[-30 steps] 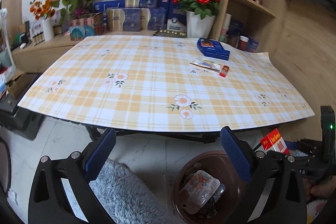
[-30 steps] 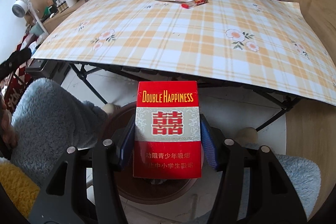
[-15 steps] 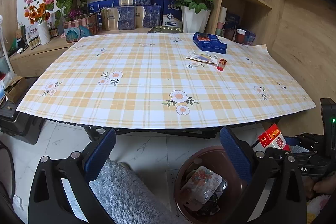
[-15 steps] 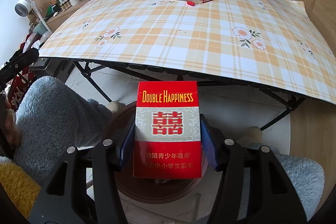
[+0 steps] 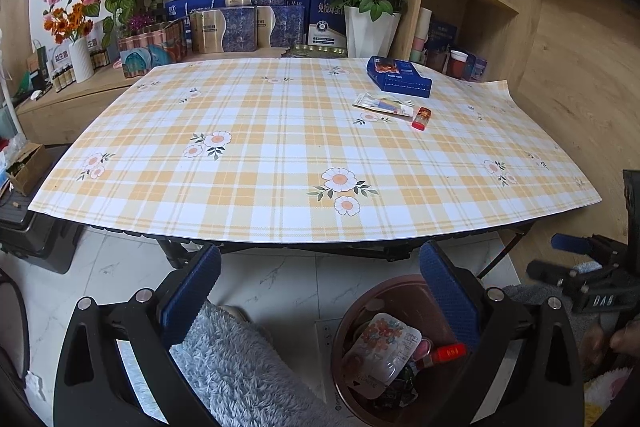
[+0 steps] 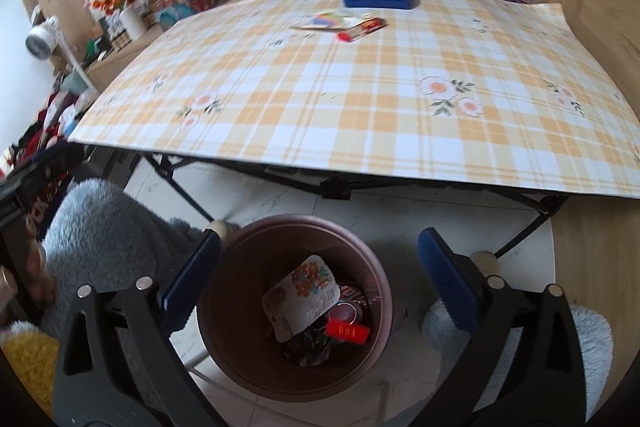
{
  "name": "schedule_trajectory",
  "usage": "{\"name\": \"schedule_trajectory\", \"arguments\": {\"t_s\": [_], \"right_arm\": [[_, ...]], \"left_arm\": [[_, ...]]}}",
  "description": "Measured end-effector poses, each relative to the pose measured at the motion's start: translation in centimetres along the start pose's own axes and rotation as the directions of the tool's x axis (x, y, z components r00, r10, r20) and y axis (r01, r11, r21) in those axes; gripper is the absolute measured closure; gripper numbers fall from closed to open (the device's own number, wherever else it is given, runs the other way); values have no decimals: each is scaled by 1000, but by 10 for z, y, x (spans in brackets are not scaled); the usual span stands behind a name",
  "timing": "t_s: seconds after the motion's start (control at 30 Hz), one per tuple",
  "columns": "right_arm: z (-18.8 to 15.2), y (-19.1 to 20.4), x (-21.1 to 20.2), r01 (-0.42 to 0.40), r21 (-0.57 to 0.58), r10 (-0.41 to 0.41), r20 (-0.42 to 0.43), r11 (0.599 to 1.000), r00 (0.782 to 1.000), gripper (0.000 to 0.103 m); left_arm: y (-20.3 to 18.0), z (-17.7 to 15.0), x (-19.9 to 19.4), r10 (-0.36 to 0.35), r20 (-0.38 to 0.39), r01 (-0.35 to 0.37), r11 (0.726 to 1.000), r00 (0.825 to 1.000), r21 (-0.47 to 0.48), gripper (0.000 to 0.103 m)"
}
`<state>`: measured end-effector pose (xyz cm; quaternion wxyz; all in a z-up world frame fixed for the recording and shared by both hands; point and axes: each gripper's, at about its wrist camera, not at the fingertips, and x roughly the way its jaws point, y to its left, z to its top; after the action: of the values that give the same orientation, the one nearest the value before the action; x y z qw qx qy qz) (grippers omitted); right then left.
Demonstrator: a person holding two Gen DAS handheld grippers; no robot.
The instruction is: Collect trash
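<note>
Brown round plastic bin [image 6: 294, 311] below right gripper [image 6: 318, 279], fingers spread, empty; left gripper [image 5: 320, 291] likewise. Next: red lighter [image 5: 421, 117] far beyond bin, approach low, pinch across body.

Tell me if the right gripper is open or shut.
Open. The right gripper has its blue pads spread wide with nothing between them, above the trash bin.

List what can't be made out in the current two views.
- Bottom of the trash bin, right wrist view: a white floral packet covers the rubbish beneath.
- Near rim of the bin, left wrist view: hidden by the left tool and cut by the frame edge.
- Print on the flat packet on the table: too small.
- Far shelves, right wrist view: motion-blurred.
- Right tool: open, empty.
</note>
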<state>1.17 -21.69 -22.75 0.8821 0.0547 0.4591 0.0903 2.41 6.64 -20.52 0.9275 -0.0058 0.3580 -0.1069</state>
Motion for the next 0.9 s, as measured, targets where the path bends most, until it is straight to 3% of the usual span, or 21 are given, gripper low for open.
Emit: {"name": "schedule_trajectory", "arguments": {"t_s": [0.2,0.43,0.9], "right_arm": [[8,-21,-6,55,67,-57,20,996,998,6],[14,-41,-10,54,140,-55,6,989,998,6],[22,-42,-8,58,113,-61,31,992,998,6]], "left_arm": [[0,0,0,-1,-2,1,1000,1000,0,6],[2,0,2,-10,-10,10,1000,1000,-1,6],[5,3,10,-20,-40,19,1000,999,-21,6]]}}
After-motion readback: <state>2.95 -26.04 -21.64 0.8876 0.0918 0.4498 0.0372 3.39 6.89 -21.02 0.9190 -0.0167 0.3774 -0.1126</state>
